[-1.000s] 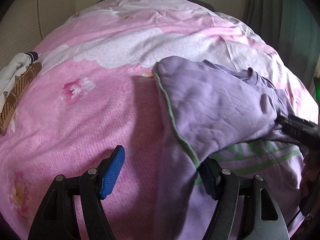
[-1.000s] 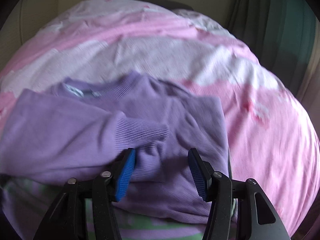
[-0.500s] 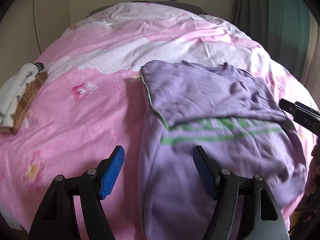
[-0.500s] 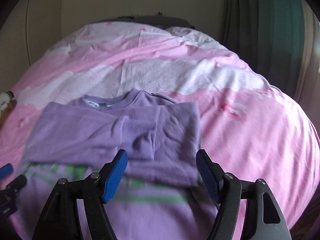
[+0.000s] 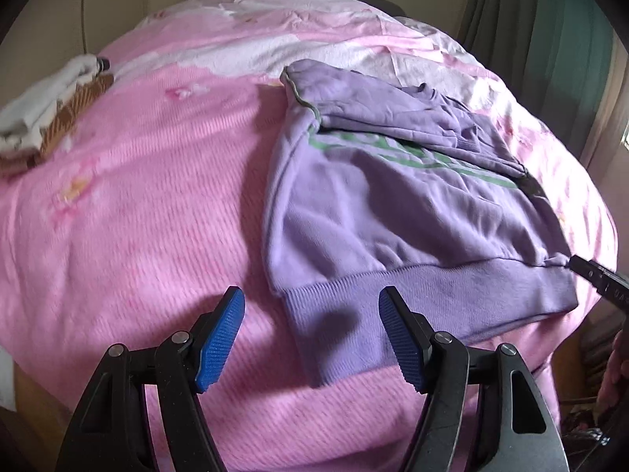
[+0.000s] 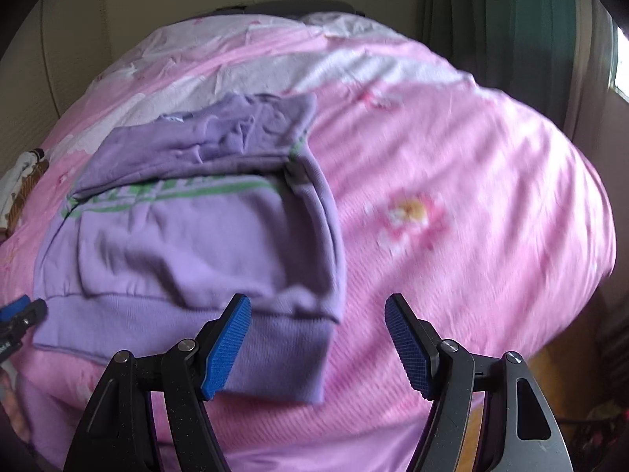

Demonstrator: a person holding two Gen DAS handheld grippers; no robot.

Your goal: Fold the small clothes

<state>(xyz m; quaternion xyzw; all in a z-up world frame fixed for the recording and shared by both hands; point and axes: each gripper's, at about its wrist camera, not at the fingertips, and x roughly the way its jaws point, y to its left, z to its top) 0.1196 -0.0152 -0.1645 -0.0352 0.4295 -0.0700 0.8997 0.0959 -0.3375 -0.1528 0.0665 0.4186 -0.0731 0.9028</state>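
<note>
A small purple sweatshirt (image 5: 397, 212) with green print lies on the pink bed, its sleeves folded across the chest and its ribbed hem (image 5: 412, 299) toward me. My left gripper (image 5: 312, 338) is open and empty, just above the hem's left corner. My right gripper (image 6: 318, 342) is open and empty, over the hem's right corner (image 6: 298, 350) of the sweatshirt (image 6: 204, 236). The right gripper's tip shows at the right edge of the left wrist view (image 5: 597, 279). The left gripper's tip shows at the left edge of the right wrist view (image 6: 19, 314).
The pink flowered quilt (image 5: 149, 204) covers the whole bed. A folded white and brown cloth pile (image 5: 51, 106) lies at the far left. A green curtain (image 6: 511, 19) hangs at the back right. The bed's near edge drops off just below the hem.
Both grippers have let go of the folded sleeves and pulled back toward the near edge of the bed. The sweatshirt's hem now lies under them.
</note>
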